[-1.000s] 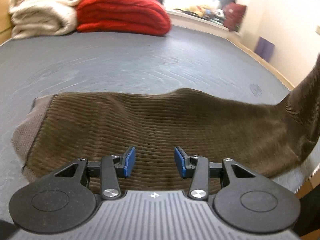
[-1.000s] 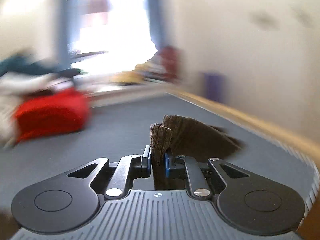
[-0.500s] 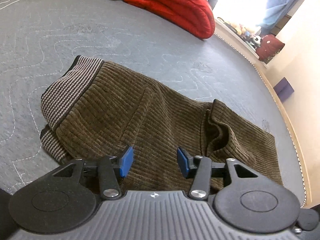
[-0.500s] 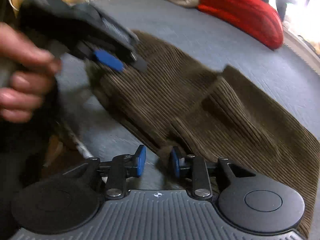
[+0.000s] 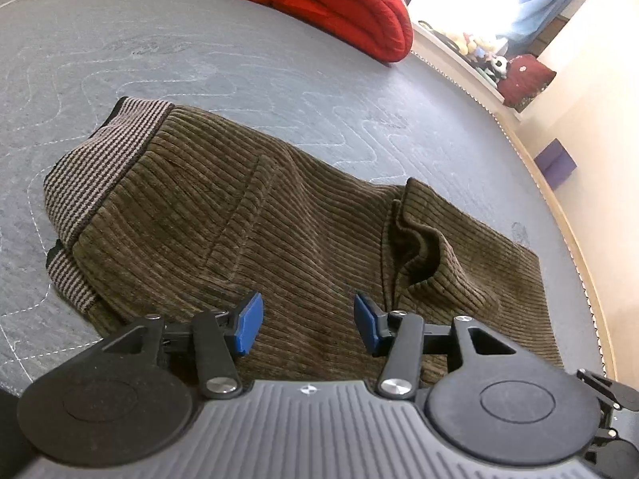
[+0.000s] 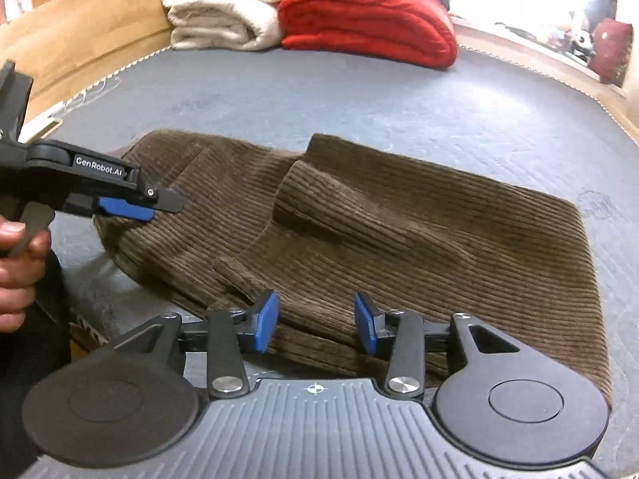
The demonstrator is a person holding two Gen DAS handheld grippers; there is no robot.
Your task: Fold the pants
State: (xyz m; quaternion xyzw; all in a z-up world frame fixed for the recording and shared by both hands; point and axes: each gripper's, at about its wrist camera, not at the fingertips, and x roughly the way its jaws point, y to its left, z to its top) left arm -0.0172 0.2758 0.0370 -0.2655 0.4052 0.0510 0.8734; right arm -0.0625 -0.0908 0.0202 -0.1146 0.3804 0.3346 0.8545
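Brown corduroy pants (image 5: 247, 215) lie folded over on a grey quilted mattress (image 5: 159, 60). Their striped waistband (image 5: 100, 159) is at the left, and a leg end is doubled back on top at the right (image 5: 423, 239). My left gripper (image 5: 305, 321) is open and empty just above the pants' near edge. In the right wrist view the pants (image 6: 419, 239) fill the middle, and my right gripper (image 6: 315, 321) is open and empty over their near edge. The left gripper (image 6: 131, 205) also shows there at the left, held in a hand above the pants.
A folded red blanket (image 6: 367, 20) and a cream blanket (image 6: 223, 12) lie at the mattress's far end. A wooden bed frame (image 6: 80, 48) runs along the left. A purple box (image 5: 555, 163) stands on the floor by the right wall.
My right gripper has let go of the leg end it carried across and opened wider. The pants now lie doubled over. My left gripper stays open over the near edge.
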